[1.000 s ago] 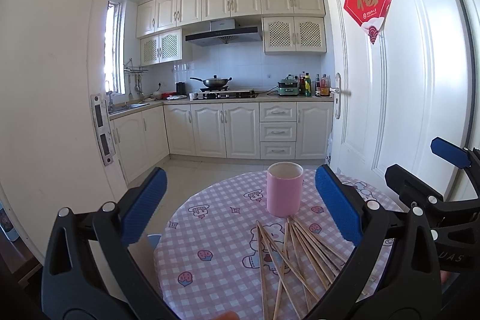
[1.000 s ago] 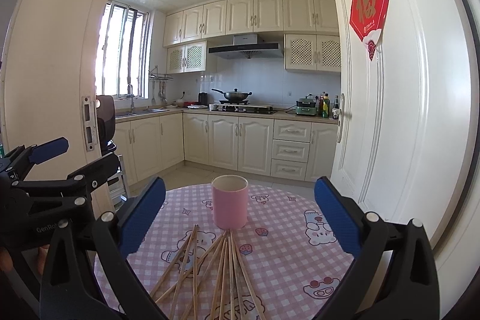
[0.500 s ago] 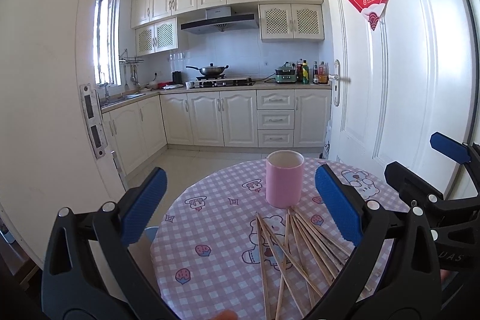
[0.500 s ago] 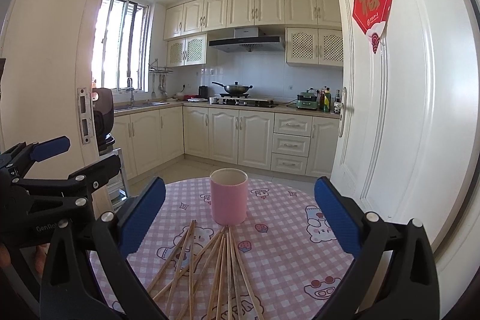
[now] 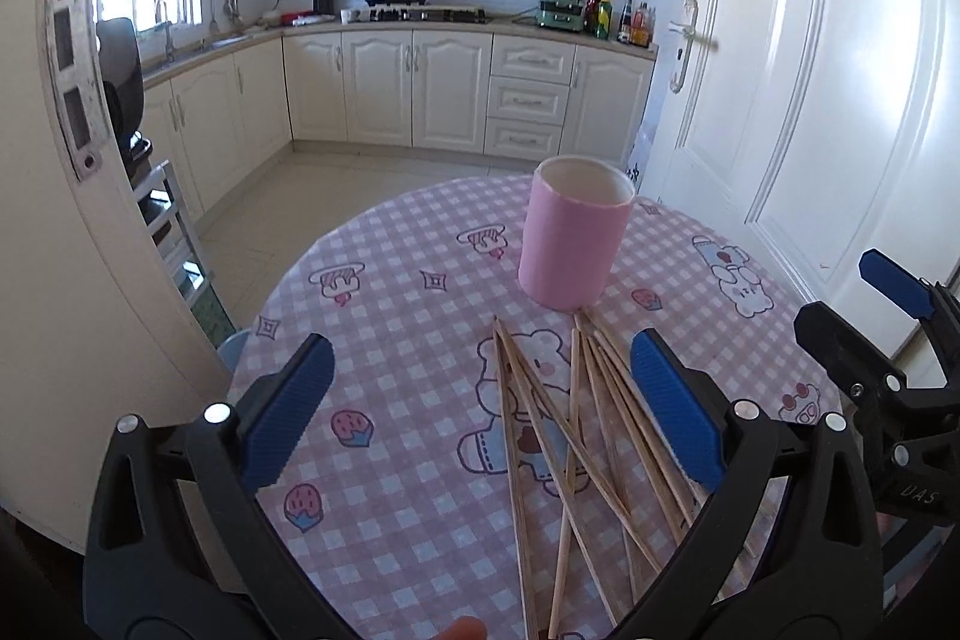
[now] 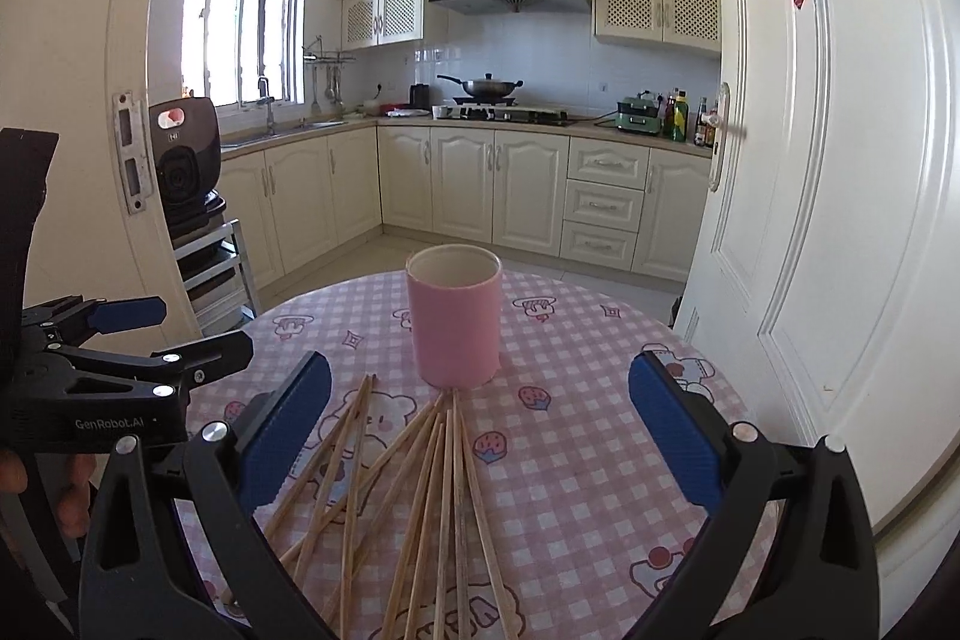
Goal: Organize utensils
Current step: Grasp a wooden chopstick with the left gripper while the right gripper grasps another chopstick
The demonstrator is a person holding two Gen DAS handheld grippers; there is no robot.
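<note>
Left wrist view shows a round bench [image 5: 384,316] with a pink checked cloth. A pink cup [image 5: 574,241] stands upright on it, and wooden chopsticks [image 5: 570,436] lie loose in a fan just in front of the cup, some crossing each other. The left gripper [image 5: 480,400] hangs above them with its fingers [image 5: 288,409] wide apart, holding nothing. The right gripper [image 6: 480,430] is beside it, fingers [image 6: 675,433] also apart and empty.
</note>
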